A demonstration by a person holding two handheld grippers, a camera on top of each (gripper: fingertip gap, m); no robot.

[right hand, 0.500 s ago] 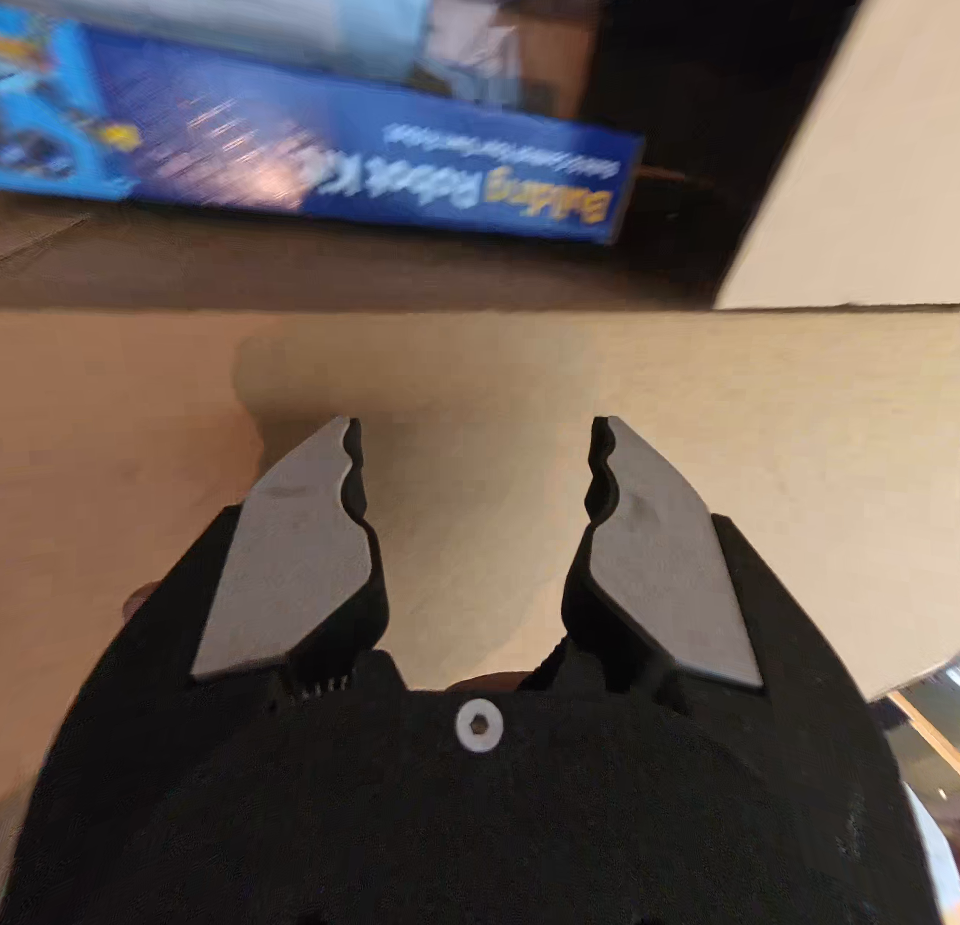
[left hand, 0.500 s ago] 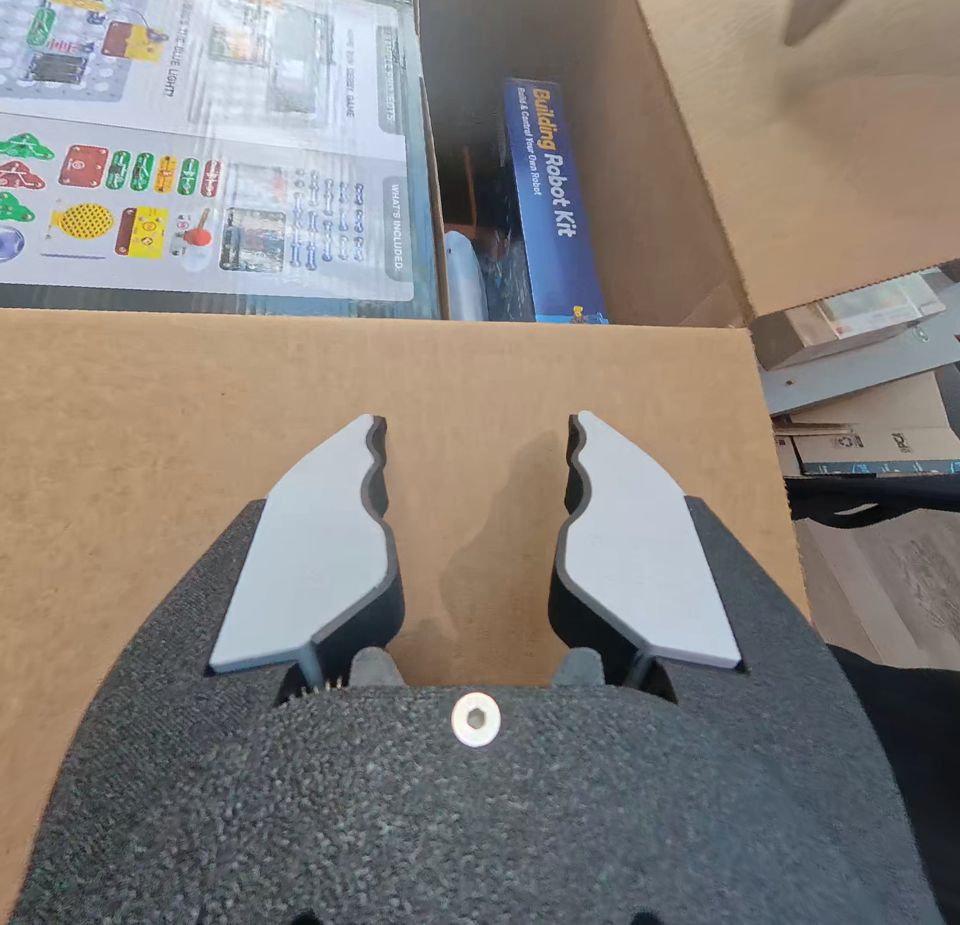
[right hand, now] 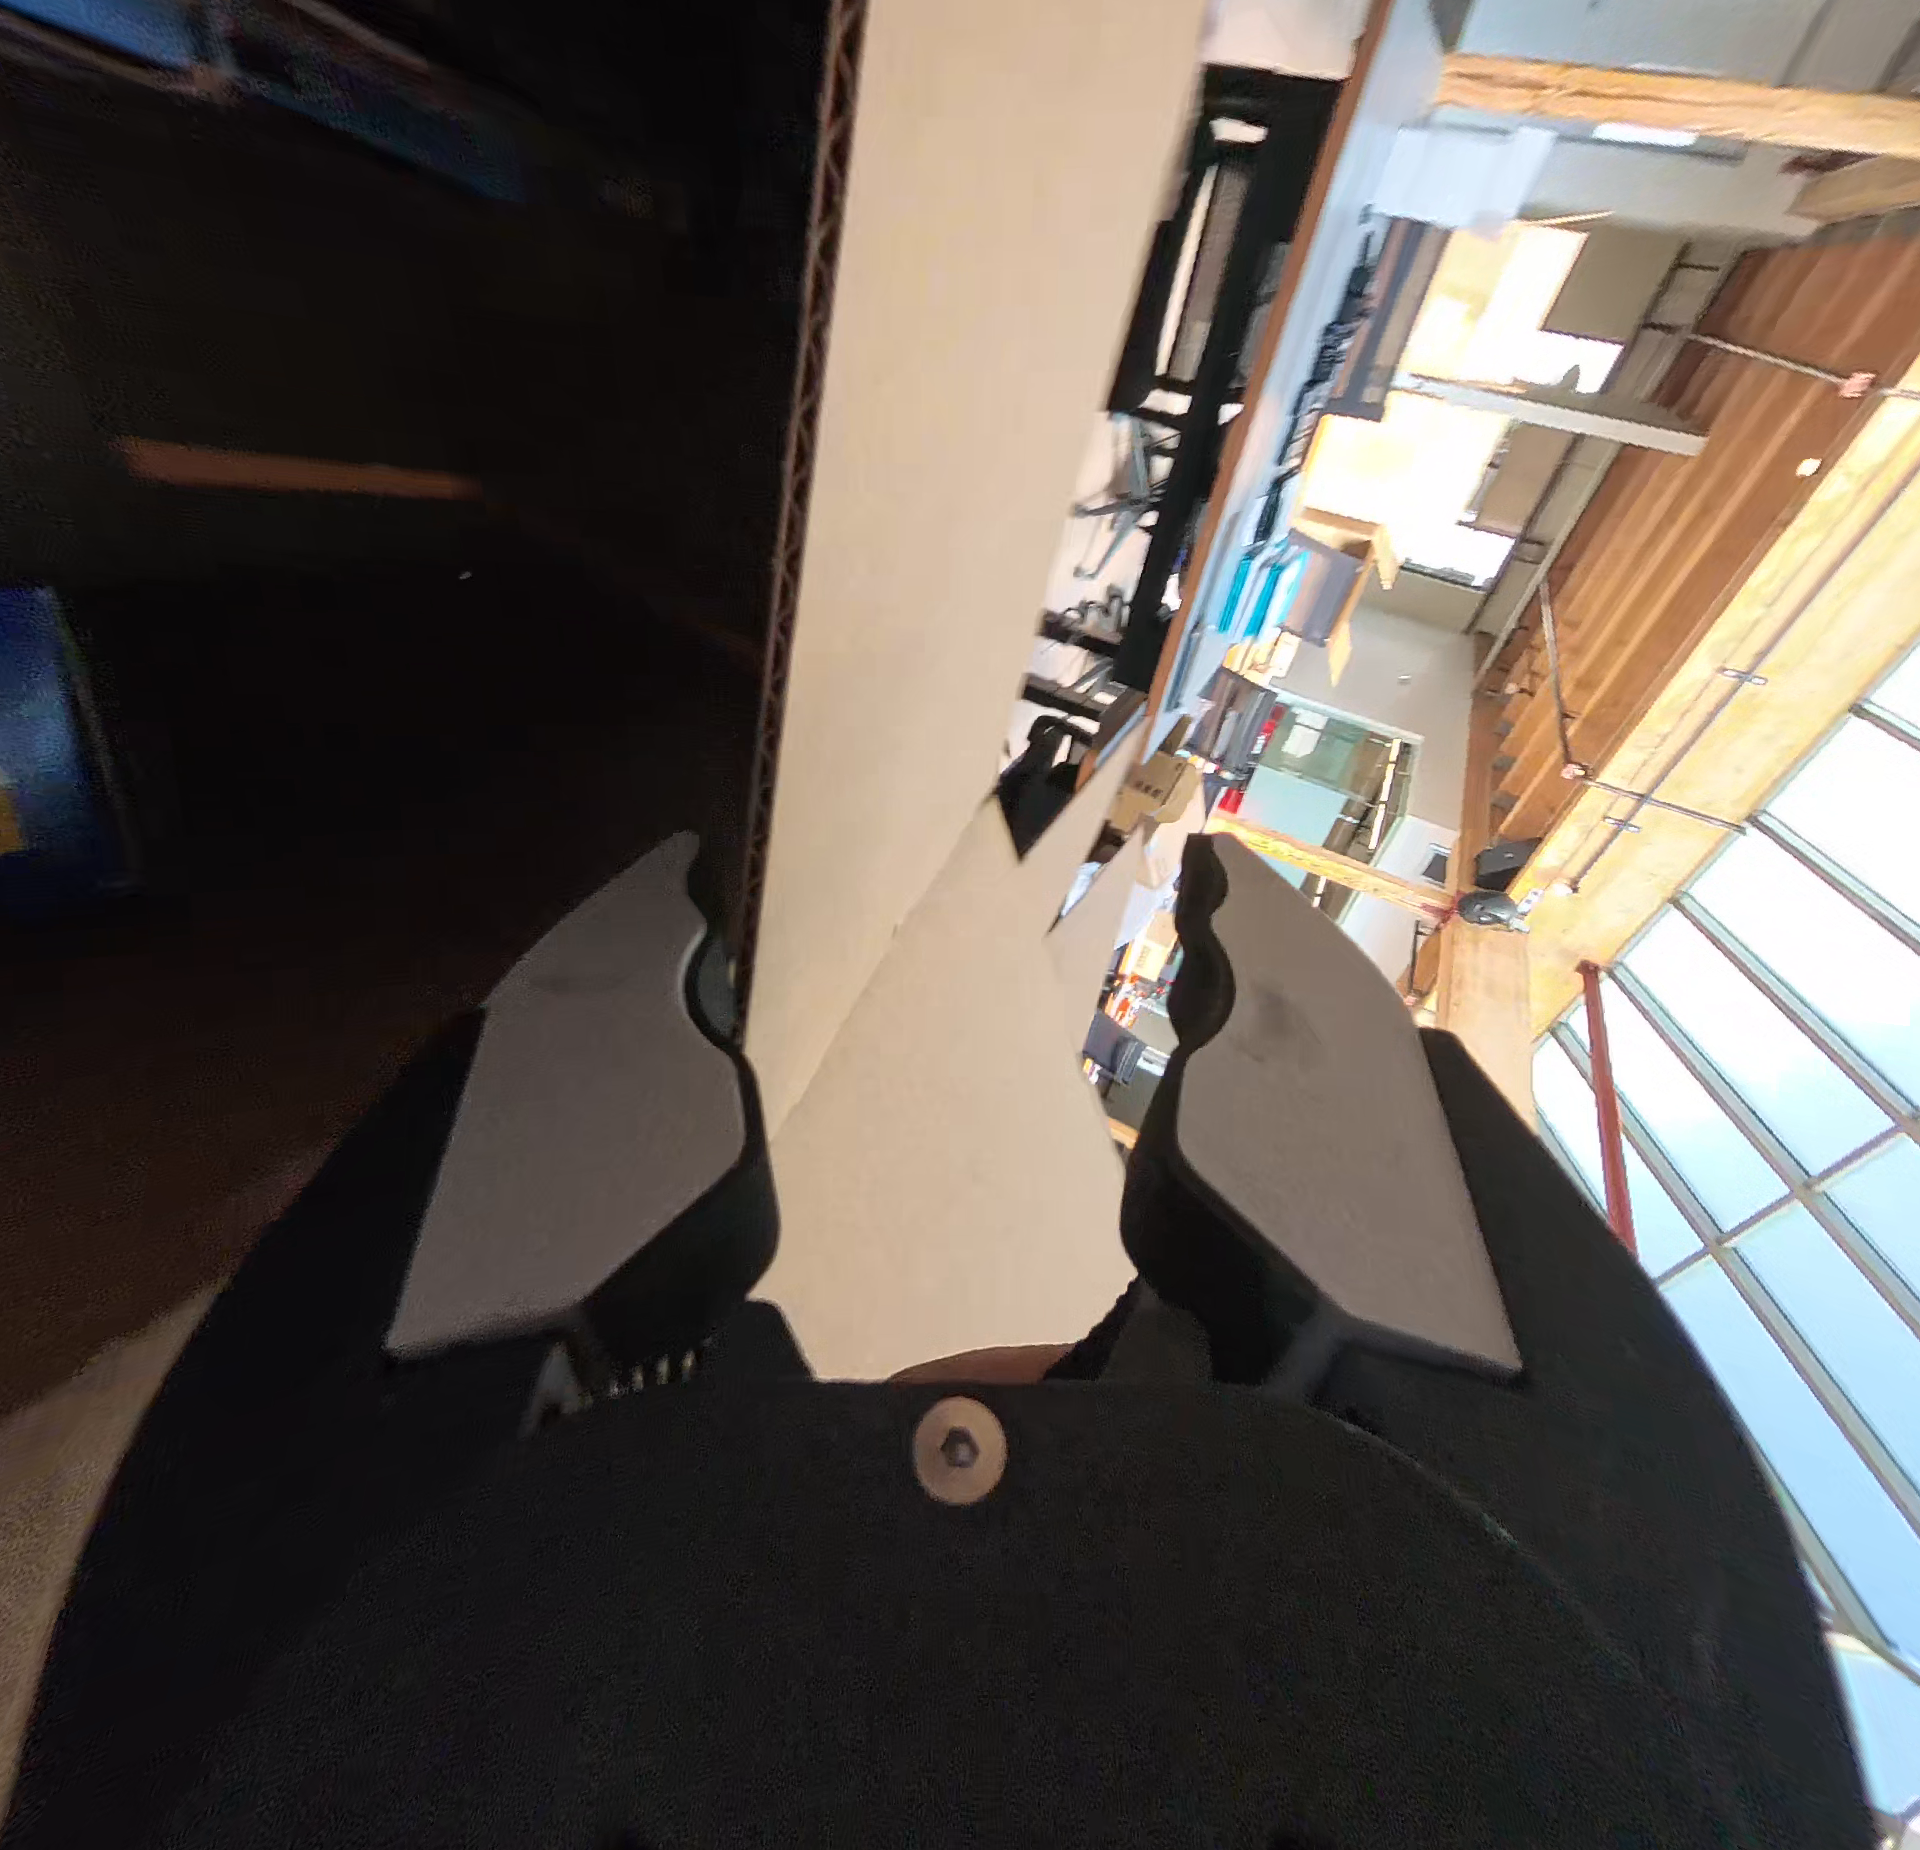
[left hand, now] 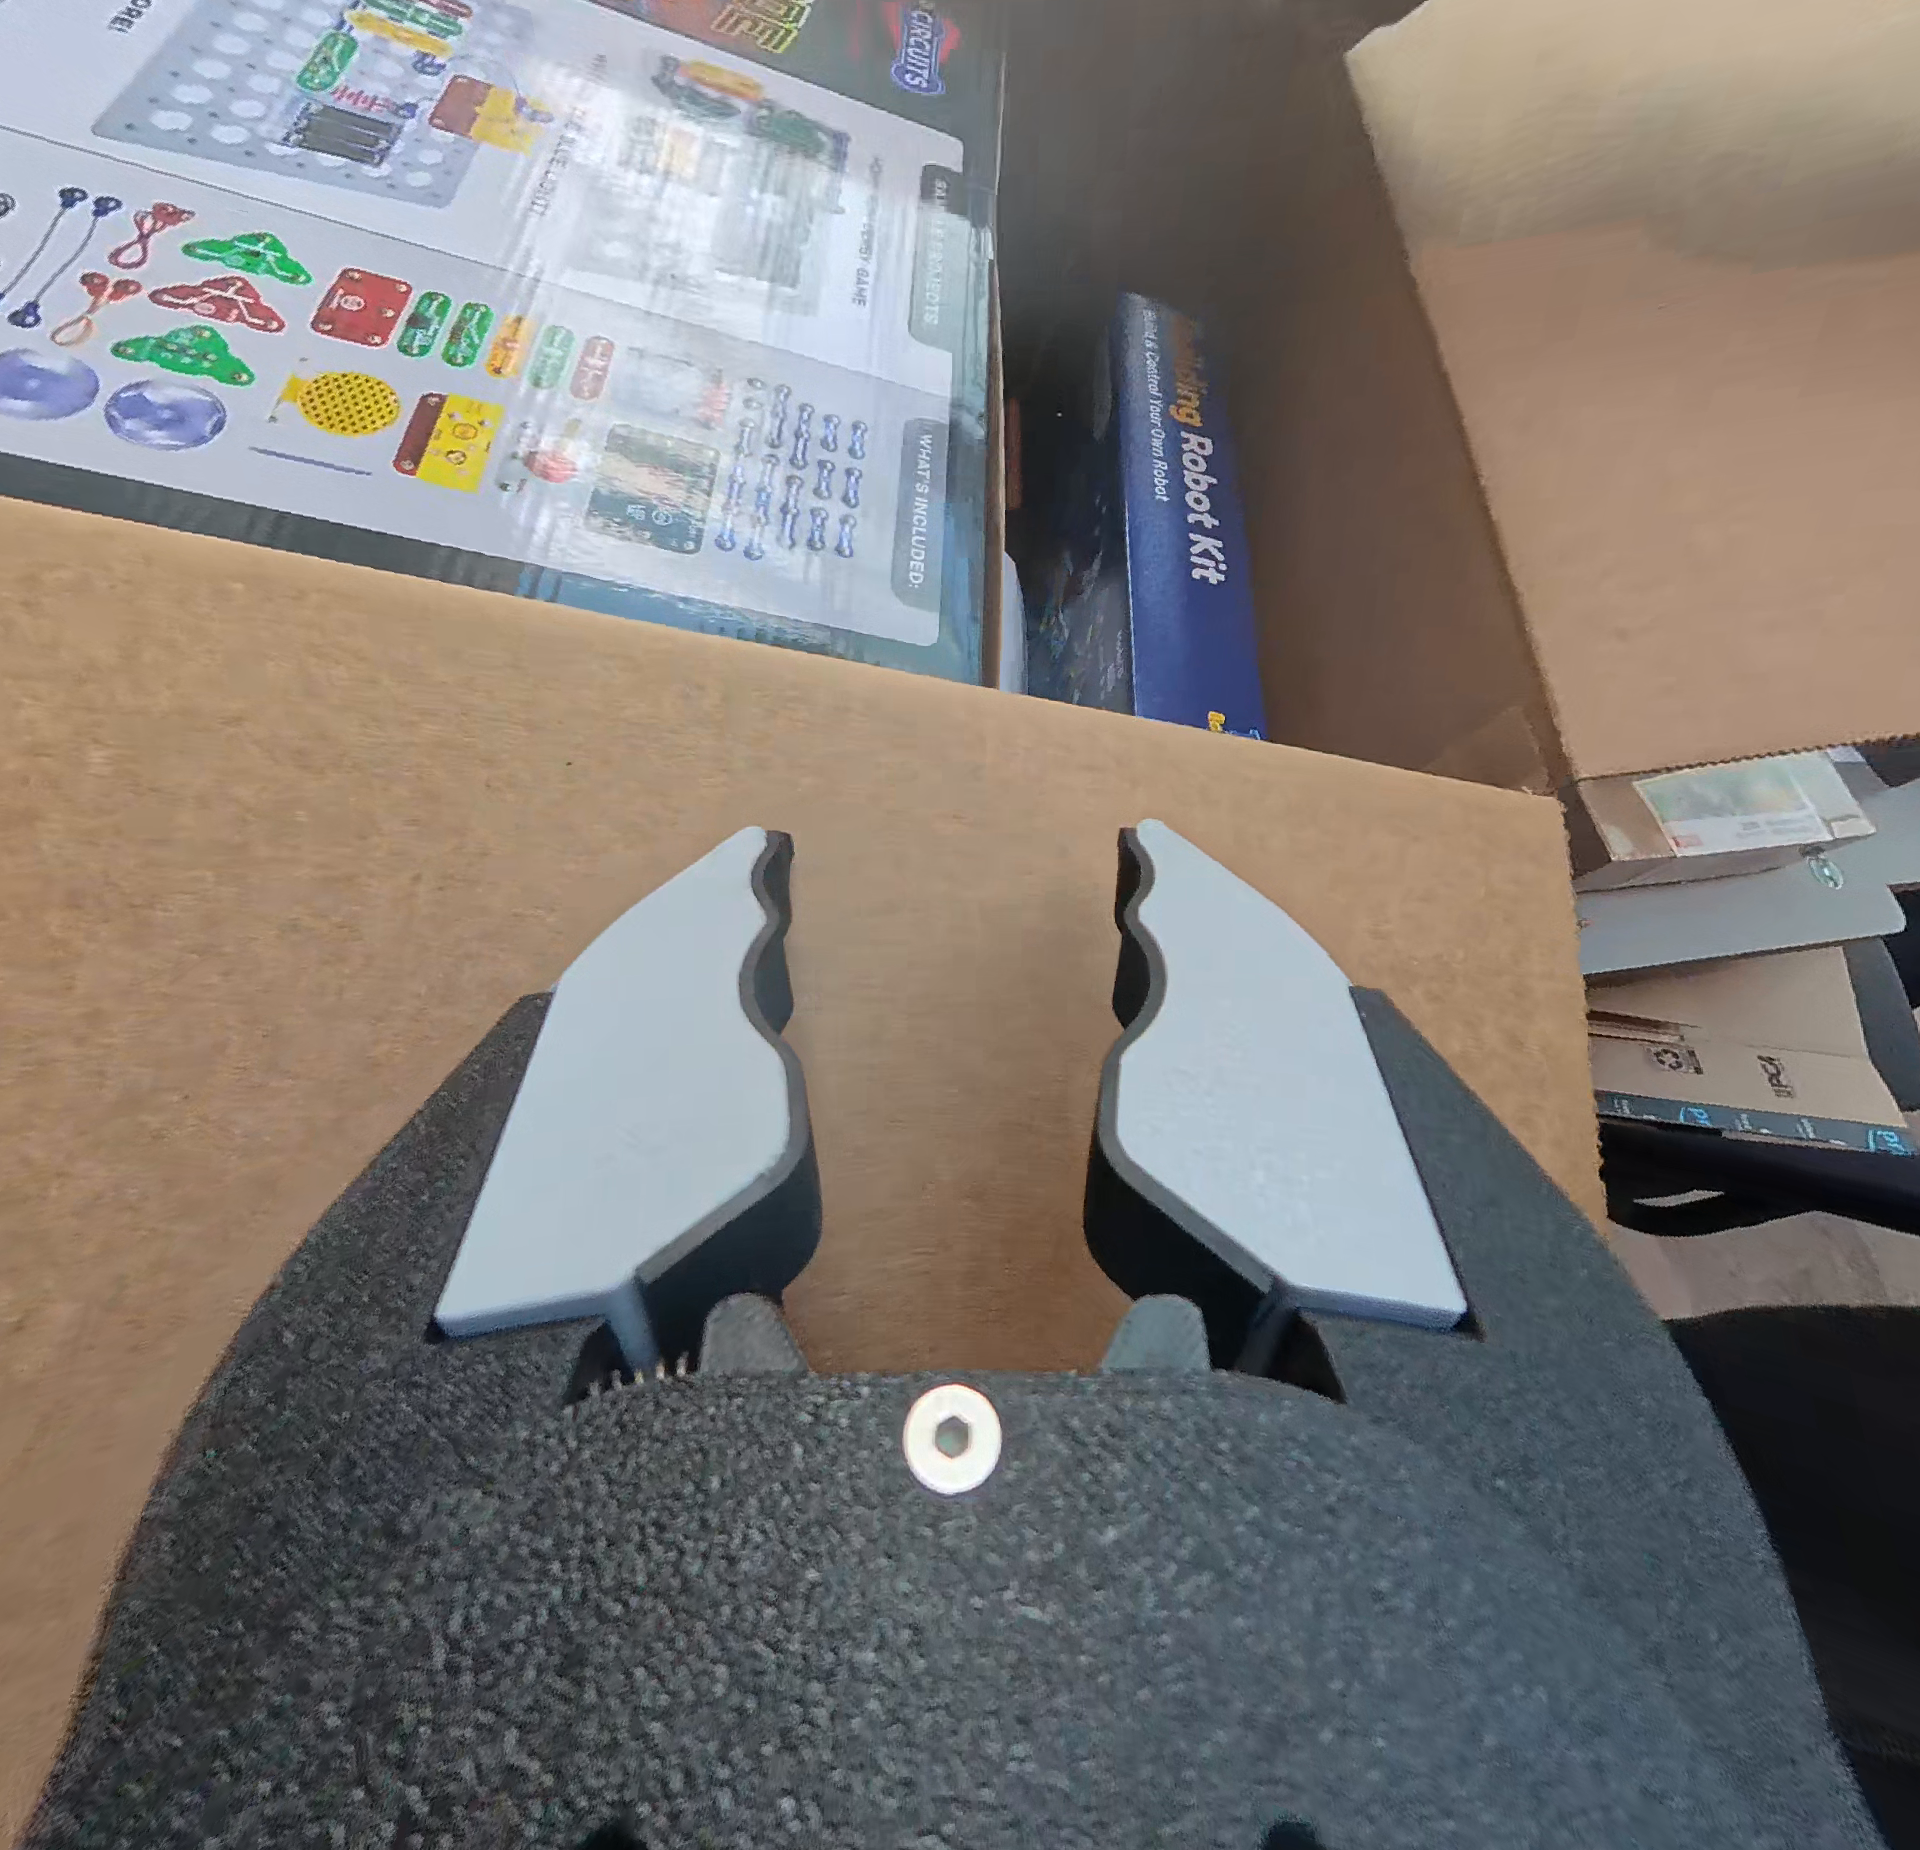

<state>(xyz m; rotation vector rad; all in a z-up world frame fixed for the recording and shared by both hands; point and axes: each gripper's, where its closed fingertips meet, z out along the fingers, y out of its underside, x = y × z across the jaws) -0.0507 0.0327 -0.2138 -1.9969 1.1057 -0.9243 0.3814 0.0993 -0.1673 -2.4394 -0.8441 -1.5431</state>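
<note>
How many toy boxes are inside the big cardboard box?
2. A wide kit box with pictures of colourful parts lies at the left, and a blue box stands on edge to its right, against the carton wall. More may be hidden underneath.

A brown cardboard flap [left hand: 520, 865] spans the foreground of an open cardboard box [left hand: 1351, 553]. Inside lie a large white kit box printed with coloured circuit parts [left hand: 499, 325] and, beside it, a blue kit box on edge [left hand: 1184, 512]. Flattened cardboard pieces [left hand: 1745, 969] lie outside, to the right.
</note>
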